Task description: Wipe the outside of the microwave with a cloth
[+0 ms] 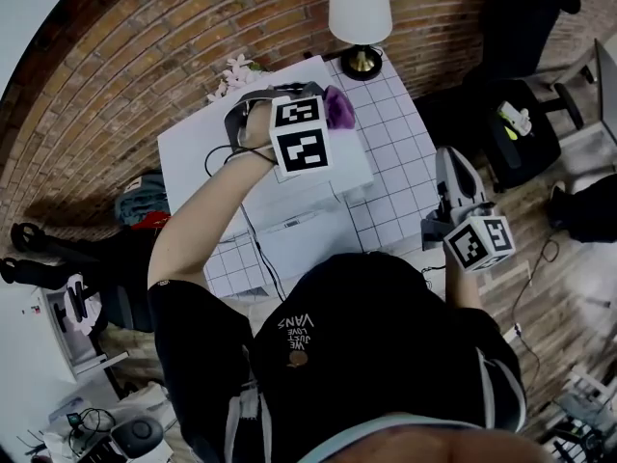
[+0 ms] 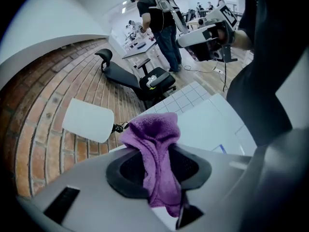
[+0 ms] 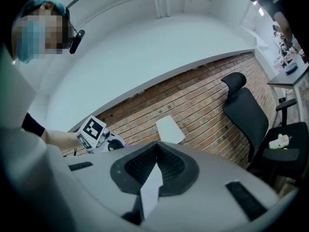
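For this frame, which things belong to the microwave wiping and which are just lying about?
In the job:
left gripper, shut on the purple cloth
white microwave

Lying about:
table lamp
flowers
black office chair
right gripper, shut and empty, held aside

A grid-patterned table (image 1: 390, 138) carries a white microwave (image 1: 193, 150) across its middle — a lamp (image 1: 360, 8) stands at twelve o'clock, pale flowers (image 1: 234, 73) at eleven.

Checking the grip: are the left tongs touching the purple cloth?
Touching. The left gripper view shows the left tongs clamped on the cloth.
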Action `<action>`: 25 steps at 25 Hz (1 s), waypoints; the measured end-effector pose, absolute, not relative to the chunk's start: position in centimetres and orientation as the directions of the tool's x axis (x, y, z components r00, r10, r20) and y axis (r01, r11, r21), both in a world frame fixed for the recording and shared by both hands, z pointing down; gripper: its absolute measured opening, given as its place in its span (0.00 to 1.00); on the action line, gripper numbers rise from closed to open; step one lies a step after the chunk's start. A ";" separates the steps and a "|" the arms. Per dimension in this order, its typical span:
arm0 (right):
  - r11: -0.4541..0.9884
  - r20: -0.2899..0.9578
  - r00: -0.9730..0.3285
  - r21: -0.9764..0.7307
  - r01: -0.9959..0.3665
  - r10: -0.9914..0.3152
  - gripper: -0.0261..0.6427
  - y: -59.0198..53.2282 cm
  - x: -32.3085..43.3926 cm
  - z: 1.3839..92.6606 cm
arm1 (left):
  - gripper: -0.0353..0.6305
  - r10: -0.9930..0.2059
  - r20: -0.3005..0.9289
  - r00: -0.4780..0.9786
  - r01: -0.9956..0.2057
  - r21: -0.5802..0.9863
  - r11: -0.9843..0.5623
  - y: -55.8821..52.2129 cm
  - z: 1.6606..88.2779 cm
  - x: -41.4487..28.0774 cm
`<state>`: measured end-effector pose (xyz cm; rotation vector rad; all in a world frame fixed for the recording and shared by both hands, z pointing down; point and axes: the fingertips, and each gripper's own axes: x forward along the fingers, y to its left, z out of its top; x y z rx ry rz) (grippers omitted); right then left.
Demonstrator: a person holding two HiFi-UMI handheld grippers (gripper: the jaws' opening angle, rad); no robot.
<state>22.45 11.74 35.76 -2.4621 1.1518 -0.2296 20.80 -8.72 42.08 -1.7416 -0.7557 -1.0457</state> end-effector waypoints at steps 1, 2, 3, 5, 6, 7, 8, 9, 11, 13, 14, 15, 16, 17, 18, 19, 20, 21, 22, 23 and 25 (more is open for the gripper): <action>-0.574 -0.022 0.645 -0.432 -0.696 -0.764 0.04 11.8 22.5 35.8 | 0.25 0.043 0.893 0.449 0.837 -0.403 -0.369 -8.4 42.1 21.1; -0.573 -0.022 0.643 -0.432 -0.696 -0.765 0.04 11.8 22.4 35.8 | 0.25 0.048 0.891 0.452 0.837 -0.405 -0.368 -8.1 42.1 21.2; -0.572 -0.021 0.642 -0.432 -0.697 -0.767 0.04 11.8 22.4 35.8 | 0.25 0.056 0.889 0.455 0.836 -0.405 -0.371 -8.0 42.0 21.3; -0.567 -0.022 0.636 -0.430 -0.703 -0.771 0.04 11.5 22.1 35.7 | 0.25 0.075 0.884 0.462 0.830 -0.401 -0.387 -8.1 41.8 21.1; -0.563 -0.023 0.632 -0.429 -0.706 -0.775 0.04 11.2 22.0 35.6 | 0.25 0.083 0.882 0.464 0.826 -0.398 -0.399 -8.4 41.6 20.7; -0.559 -0.024 0.627 -0.428 -0.710 -0.779 0.04 10.9 21.8 35.5 | 0.25 0.087 0.880 0.466 0.822 -0.395 -0.410 -8.8 41.4 20.3; -0.554 -0.025 0.622 -0.428 -0.714 -0.783 0.04 10.6 21.6 35.4 | 0.25 0.087 0.879 0.468 0.818 -0.394 -0.418 -9.4 41.2 19.7; -0.549 -0.025 0.617 -0.428 -0.718 -0.787 0.04 10.2 21.3 35.4 | 0.25 0.084 0.878 0.471 0.814 -0.396 -0.425 -10.1 41.1 19.0; -0.539 -0.025 0.605 -0.427 -0.726 -0.796 0.04 9.3 20.5 35.3 | 0.25 0.071 0.877 0.476 0.803 -0.400 -0.442 -11.7 40.7 17.1; -0.525 -0.025 0.589 -0.425 -0.737 -0.808 0.04 8.1 19.6 35.1 | 0.25 0.051 0.876 0.479 0.788 -0.404 -0.465 -13.9 40.5 14.7; -0.516 -0.026 0.580 -0.424 -0.744 -0.815 0.04 7.4 19.0 35.1 | 0.25 0.039 0.877 0.480 0.779 -0.405 -0.479 -15.1 40.4 13.3; -0.507 -0.026 0.569 -0.422 -0.752 -0.822 0.04 6.7 18.5 35.0 | 0.25 0.025 0.878 0.479 0.768 -0.405 -0.496 -16.4 40.3 11.9; -0.497 -0.028 0.559 -0.420 -0.759 -0.829 0.04 6.0 17.9 34.9 | 0.25 0.012 0.879 0.476 0.757 -0.403 -0.514 -17.7 40.3 10.3; -0.487 -0.030 0.548 -0.419 -0.766 -0.836 0.04 5.2 17.3 34.7 | 0.25 -0.001 0.881 0.473 0.745 -0.400 -0.534 -19.0 40.3 8.7; -0.478 -0.033 0.538 -0.417 -0.773 -0.842 0.04 4.5 16.7 34.6 | 0.25 -0.013 0.883 0.470 0.732 -0.397 -0.554 -20.2 40.4 7.1; -0.468 -0.035 0.528 -0.416 -0.780 -0.848 0.04 3.7 16.1 34.5 | 0.25 -0.024 0.884 0.466 0.718 -0.394 -0.573 -21.5 40.4 5.5; -0.458 -0.038 0.518 -0.416 -0.786 -0.855 0.04 2.8 15.4 34.4 | 0.25 -0.036 0.886 0.462 0.705 -0.392 -0.591 -22.7 40.4 3.8; -0.447 -0.039 0.506 -0.416 -0.792 -0.861 0.04 2.0 14.7 34.3 | 0.25 -0.048 0.888 0.457 0.692 -0.389 -0.608 -23.8 40.4 2.0; -0.435 -0.041 0.494 -0.416 -0.799 -0.868 0.04 1.1 14.0 34.3 | 0.25 -0.060 0.890 0.452 0.680 -0.387 -0.623 -24.9 40.4 0.3; -0.424 -0.042 0.483 -0.416 -0.805 -0.875 0.04 0.3 13.3 34.3 | 0.25 -0.070 0.892 0.447 0.669 -0.385 -0.636 -25.9 40.5 -1.3; -0.404 -0.043 0.461 -0.416 -0.815 -0.886 0.04 -1.3 11.8 34.3 | 0.25 -0.088 0.896 0.436 0.649 -0.381 -0.659 -27.5 40.6 -4.4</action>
